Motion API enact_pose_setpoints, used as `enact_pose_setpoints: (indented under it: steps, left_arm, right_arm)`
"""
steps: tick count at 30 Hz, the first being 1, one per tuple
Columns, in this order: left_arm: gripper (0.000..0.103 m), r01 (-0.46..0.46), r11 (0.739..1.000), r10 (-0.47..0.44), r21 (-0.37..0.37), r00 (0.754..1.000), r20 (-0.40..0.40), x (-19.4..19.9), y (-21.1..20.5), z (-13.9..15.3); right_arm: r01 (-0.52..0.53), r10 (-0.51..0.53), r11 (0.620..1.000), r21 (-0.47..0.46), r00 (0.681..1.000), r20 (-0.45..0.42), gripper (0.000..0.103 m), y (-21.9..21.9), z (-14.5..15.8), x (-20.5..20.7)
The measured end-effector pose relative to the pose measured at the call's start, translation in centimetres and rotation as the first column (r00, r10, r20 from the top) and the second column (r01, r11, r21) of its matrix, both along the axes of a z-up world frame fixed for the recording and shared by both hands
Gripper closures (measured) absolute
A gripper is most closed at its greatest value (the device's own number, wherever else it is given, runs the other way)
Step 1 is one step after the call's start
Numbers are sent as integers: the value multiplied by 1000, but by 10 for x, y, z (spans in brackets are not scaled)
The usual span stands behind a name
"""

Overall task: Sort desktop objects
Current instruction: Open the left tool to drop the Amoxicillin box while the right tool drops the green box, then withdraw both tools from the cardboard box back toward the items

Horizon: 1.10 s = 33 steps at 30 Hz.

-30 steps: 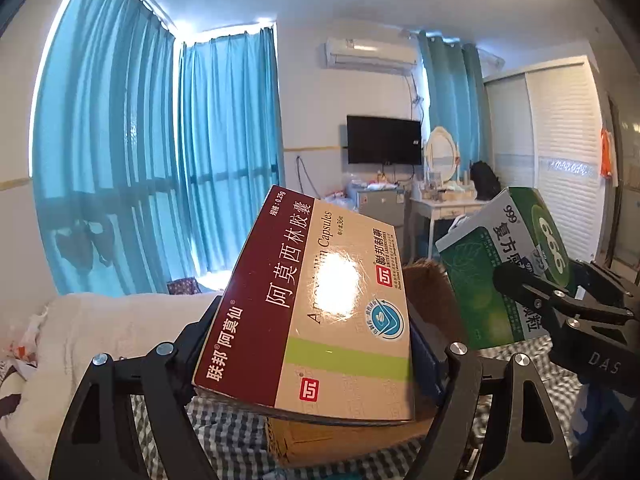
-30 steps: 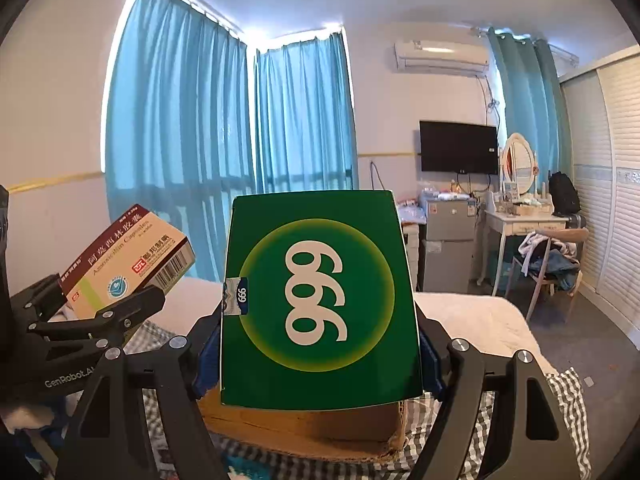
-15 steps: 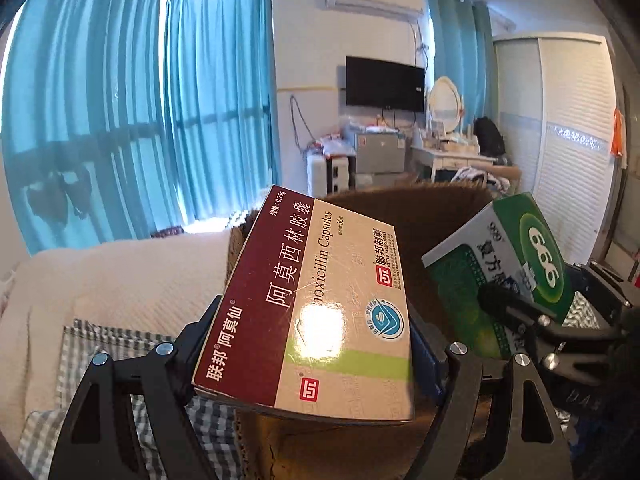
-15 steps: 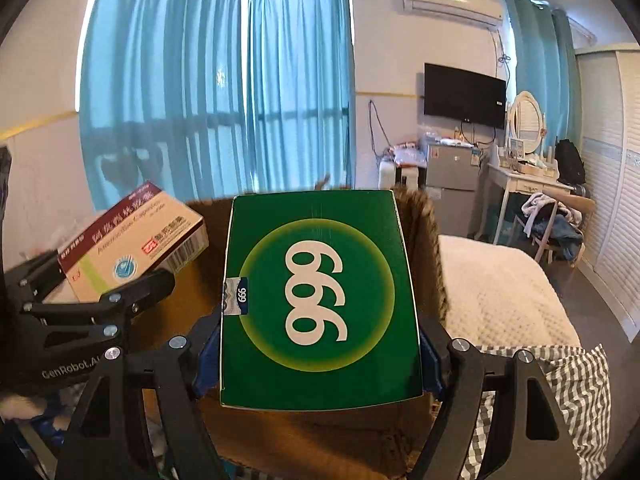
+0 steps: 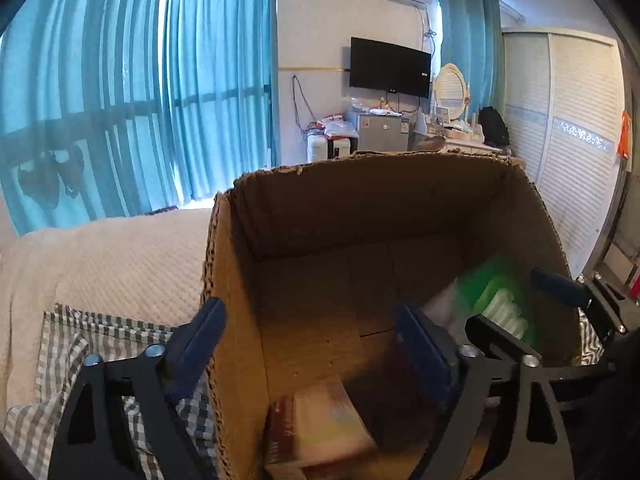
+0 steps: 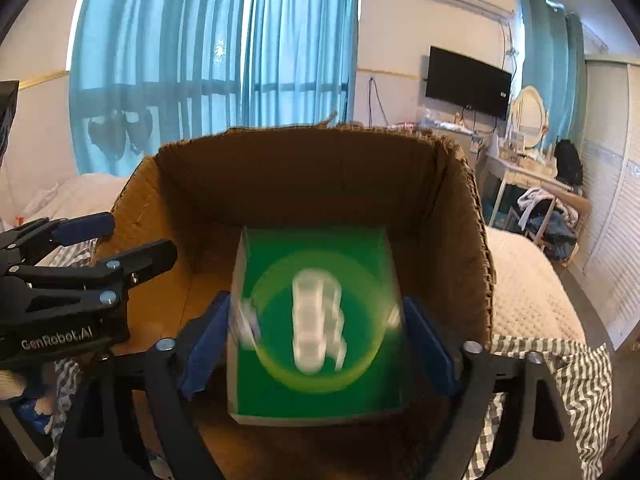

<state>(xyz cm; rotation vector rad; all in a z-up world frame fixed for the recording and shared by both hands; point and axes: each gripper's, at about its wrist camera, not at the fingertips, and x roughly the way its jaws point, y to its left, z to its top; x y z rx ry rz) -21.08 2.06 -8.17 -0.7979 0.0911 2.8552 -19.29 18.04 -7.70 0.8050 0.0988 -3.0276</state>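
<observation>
Both boxes released into carton (image 5: 240, 320) | jaws opening, empty | green box (image 6: 316, 332) blurred, probably falling

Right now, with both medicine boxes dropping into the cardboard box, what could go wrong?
1. The green medicine box is blurred, mid-fall between the opening jaws of the right hand-held gripper; it may land tilted or on edge.
2. The left hand-held gripper straddles the cardboard box's near wall; pulling back carelessly could snag and drag it across the checked cloth.
3. The red-and-tan medicine box lies right under that gripper, so dipping lower could crush it.
</observation>
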Motion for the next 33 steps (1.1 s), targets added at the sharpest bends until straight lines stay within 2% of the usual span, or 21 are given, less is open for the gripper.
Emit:
enact_pose_setpoints:
  steps: [11,16,20,24,29,33]
  left_arm:
    - [0,-34,999,35,8,995,-97,28,-5,44]
    - [0,-43,999,46,22,990,-132,45,-11,67]
    - [0,-38,996,49,78,988,-148,63,-22,84]
    - [0,-52,995,69,90,977,-201,86,-29,105]
    - [0,-40,991,68,127,971,-230,113,-38,122]
    - [0,-62,992,90,111,960,-266,136,-43,132]
  right_arm:
    - [12,-14,1000,-28,995,-97,9,6,35,30]
    - [20,-25,999,-34,989,-147,4,6,57,49]
    - [42,-45,999,-20,982,-184,0,6,71,64]
    - [52,-57,998,-27,975,-215,0,13,84,83]
    - [64,-68,998,-24,963,-261,0,20,101,112]
    - [53,-59,998,-27,955,-291,0,16,111,136]
